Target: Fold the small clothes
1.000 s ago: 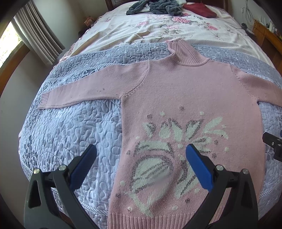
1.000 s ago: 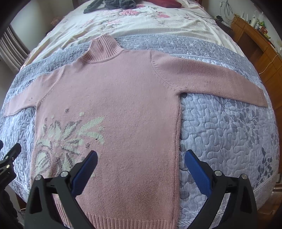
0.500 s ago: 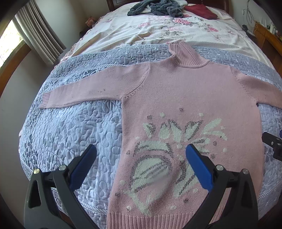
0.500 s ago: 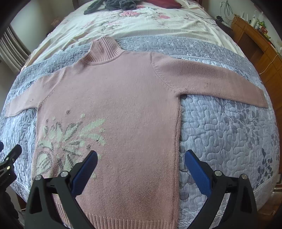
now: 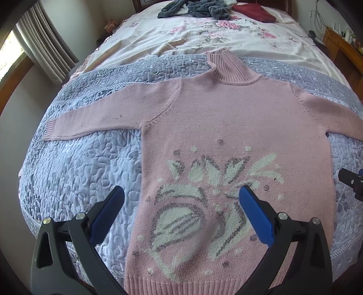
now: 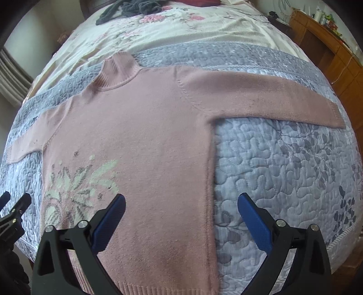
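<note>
Because the pink sweater (image 5: pixel 238 118) lies spread flat and face up on the grey quilted bedspread (image 5: pixel 74 163), with both sleeves stretched out to the sides and its ribbed collar (image 5: pixel 226 70) pointing to the far end of the bed, no fold looks begun yet. It is a knit, so it should be soft, limp and fairly light, likely to drape and stretch if lifted by one point, and its nap should cling a little to the quilting, not slide. Good places to take hold look like the ribbed cuff of the left sleeve (image 5: pixel 51 130) and the end of the right sleeve (image 6: pixel 333 113), or the ribbed hem (image 5: pixel 181 287) at the near edge, where the fabric is thicker and a pinch would catch both layers. The left tongs (image 5: pixel 181 217) hover over the pale leaf pattern (image 5: pixel 204 192) on the lower front, spread wide and holding nothing. The right tongs (image 6: pixel 181 220) hang above the sweater's right side seam near the hem, likewise spread and empty. Beyond the bedspread lies a floral sheet (image 5: pixel 215 34), with a heap of dark grey clothes (image 5: pixel 195 9) and a dark red garment (image 5: pixel 254 12) at the far end. A wooden cabinet (image 6: pixel 324 40) stands to the far right.
</note>
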Tool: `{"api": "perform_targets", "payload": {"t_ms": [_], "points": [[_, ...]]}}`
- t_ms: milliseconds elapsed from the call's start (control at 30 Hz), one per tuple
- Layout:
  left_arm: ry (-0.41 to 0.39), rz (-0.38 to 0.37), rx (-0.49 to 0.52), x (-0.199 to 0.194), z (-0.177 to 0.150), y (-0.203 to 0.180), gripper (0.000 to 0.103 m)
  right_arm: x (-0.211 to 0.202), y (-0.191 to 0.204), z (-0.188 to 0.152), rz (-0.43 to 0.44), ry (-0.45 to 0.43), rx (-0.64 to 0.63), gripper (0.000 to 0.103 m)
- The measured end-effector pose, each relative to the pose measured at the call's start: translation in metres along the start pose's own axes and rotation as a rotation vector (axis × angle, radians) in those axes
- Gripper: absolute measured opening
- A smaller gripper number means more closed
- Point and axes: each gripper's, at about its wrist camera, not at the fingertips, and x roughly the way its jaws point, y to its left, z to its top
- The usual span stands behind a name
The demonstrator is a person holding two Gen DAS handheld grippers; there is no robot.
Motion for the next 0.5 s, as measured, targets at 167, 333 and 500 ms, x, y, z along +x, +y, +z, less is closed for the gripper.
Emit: {"api": "perform_targets", "payload": {"t_ms": [167, 333, 500], "points": [[-0.027, -0.060, -0.013, 0.012, 0.036, -0.043, 0.100, 0.006, -0.116, 0.031, -0.058, -0.024, 0.188, 0.099], [-0.087, -0.107, -0.011, 0.021, 0.080, -0.100, 0.100, 0.028, -0.250, 0.072, -0.111, 0.017, 0.380, 0.099], [-0.109, -0.145, 0.012, 0.031, 0.112, -0.150, 0.100, 0.056, -0.356, 0.106, -0.147, 0.073, 0.526, 0.099]]}}
